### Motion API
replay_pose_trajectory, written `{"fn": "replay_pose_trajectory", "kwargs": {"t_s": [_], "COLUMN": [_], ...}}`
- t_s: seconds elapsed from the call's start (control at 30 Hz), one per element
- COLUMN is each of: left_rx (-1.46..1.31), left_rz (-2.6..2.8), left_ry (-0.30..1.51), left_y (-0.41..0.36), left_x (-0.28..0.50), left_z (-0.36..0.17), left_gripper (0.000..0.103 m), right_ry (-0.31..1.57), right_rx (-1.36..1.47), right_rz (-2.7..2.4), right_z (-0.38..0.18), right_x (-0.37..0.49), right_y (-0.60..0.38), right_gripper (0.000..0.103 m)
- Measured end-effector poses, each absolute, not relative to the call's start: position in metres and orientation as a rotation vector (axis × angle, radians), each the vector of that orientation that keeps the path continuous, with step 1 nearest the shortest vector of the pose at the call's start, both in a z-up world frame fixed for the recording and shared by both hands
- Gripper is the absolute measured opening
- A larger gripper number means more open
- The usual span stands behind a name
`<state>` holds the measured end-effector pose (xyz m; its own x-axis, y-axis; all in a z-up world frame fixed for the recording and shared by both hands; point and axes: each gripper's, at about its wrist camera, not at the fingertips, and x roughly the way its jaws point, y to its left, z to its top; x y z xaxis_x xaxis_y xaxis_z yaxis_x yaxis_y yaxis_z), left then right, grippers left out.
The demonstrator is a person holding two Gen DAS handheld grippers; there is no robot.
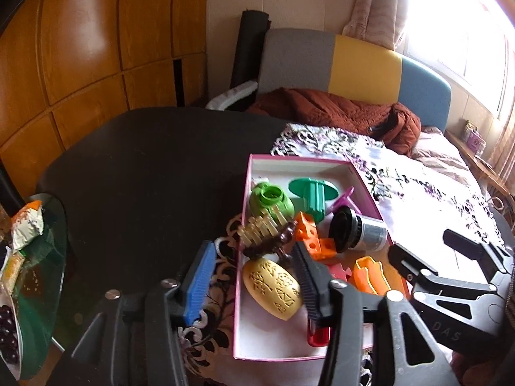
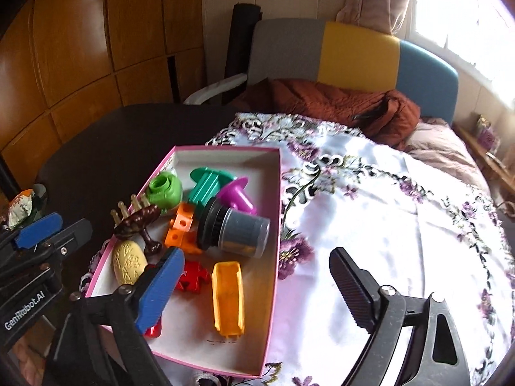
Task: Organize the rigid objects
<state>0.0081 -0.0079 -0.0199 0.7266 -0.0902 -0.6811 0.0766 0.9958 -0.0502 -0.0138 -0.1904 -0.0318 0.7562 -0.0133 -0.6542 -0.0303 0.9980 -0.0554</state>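
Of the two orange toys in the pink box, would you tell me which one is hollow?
The orange scoop-shaped tray, an open trough near the box's front; the orange block has small holes.

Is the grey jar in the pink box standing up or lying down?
Lying down. The grey jar rests on its side in the pink box, its black lid end facing the orange blocks.

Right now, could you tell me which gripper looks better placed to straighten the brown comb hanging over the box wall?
Probably the left gripper: its open fingers straddle the pink box's left wall just below the brown comb. The right gripper, also open, sits nearer the box's right wall.
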Motion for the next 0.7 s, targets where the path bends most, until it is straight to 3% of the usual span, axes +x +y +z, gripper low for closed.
{"fn": "replay_pose_trajectory", "kwargs": {"t_s": [0.07,0.17,0.5,0.7], "left_rx": [-0.038,-0.051,-0.081,-0.095], "left_rz": [-0.089,-0.043,0.04,0.032], "left_ry": [0.747,0.711,0.685,0.697], "left_y": [-0.004,0.002,0.021,0.025], "left_x": [0.007,0.003,-0.001,-0.002], "left_z": [-0.016,-0.008,0.003,0.001], "left_gripper": [0.062,0.064,0.064,0.057], "right_ry": [0.691,0.665,0.588,0.592], "right_rx": [-0.085,-0.105,-0.138,-0.138], "right_rz": [-0.009,-0.029,-0.051,-0.044], "right_z": [-0.027,-0.023,-0.007,-0.007], "right_x": [-0.016,-0.019,-0.033,-0.034], "right_y": [-0.188,-0.184,-0.17,-0.167], "right_gripper": [0.096,0.098,0.103,0.103]}}
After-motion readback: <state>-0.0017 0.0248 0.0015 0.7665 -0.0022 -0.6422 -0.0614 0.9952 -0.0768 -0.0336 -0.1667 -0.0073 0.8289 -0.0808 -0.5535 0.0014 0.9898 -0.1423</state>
